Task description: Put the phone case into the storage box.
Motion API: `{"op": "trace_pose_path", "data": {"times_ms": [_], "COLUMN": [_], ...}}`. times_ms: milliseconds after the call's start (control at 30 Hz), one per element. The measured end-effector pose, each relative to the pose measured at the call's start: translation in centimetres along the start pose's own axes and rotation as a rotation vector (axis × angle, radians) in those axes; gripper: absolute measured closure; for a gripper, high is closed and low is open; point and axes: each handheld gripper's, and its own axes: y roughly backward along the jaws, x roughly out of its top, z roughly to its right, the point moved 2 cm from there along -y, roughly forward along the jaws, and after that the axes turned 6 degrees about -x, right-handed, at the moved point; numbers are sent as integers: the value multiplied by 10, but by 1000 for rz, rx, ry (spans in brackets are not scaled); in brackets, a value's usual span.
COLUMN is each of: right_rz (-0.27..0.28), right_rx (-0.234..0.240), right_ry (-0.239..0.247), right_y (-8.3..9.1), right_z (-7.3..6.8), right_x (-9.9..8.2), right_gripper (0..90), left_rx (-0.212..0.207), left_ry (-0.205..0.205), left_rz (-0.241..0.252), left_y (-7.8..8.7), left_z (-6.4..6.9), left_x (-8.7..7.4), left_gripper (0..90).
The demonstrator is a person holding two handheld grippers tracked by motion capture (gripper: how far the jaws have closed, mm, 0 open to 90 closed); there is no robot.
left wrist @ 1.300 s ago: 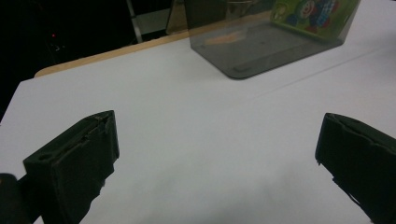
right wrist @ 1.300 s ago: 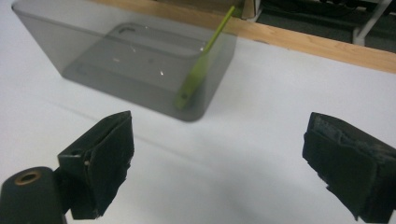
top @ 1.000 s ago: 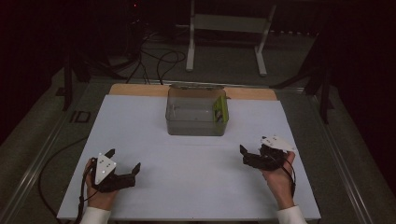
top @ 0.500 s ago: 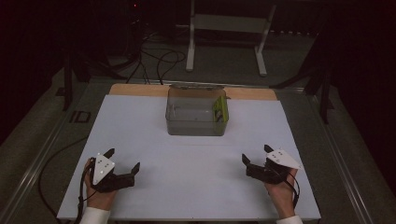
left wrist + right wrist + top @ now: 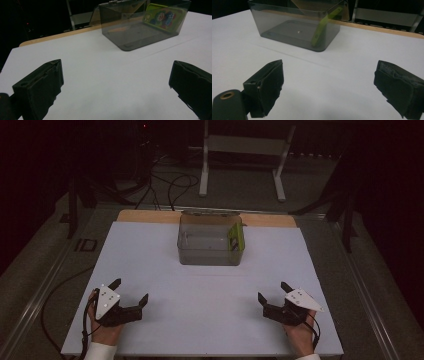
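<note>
A clear grey plastic box (image 5: 210,244) stands at the far middle of the white table (image 5: 200,290), its lid open at the back. Inside it a green phone case (image 5: 235,237) leans against the right wall; it shows a cartoon print in the left gripper view (image 5: 162,16) and stands edge-on in the right gripper view (image 5: 320,27). My left gripper (image 5: 131,292) rests near the front left, open, jaws empty. My right gripper (image 5: 272,291) rests near the front right, open and empty too. Both are well short of the box (image 5: 140,25) (image 5: 297,25).
A wooden strip (image 5: 150,216) runs along the table's far edge. Beyond it stands a white metal frame (image 5: 240,155) with cables (image 5: 170,185) on the dark floor. Wide white surface lies between the grippers and the box.
My right gripper has drawn back toward the front edge and a little to the right. The left gripper has barely moved. Nothing else has shifted.
</note>
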Motion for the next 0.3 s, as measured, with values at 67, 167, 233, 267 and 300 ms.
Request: {"op": "trace_pose_path", "data": {"times_ms": [67, 167, 233, 267, 300], "right_rz": [4, 0, 2, -2, -2], "right_rx": [4, 9, 12, 15, 14], "right_ry": [2, 0, 7, 7, 12], "right_y": [0, 0, 0, 0, -1], "right_z": [0, -1, -1, -1, -2], "right_x": [0, -1, -2, -2, -2], "right_gripper": [89, 90, 90, 90, 89], "left_rx": [1, 7, 9, 10, 12], "left_ry": [2, 3, 3, -1, -1], "left_rz": [1, -3, -10, -14, -18], "left_y": [1, 1, 0, 0, 0], "left_z": [-1, -1, -2, -2, -2], "left_x": [0, -1, -1, -2, -2], "left_gripper": [0, 0, 0, 0, 0]}}
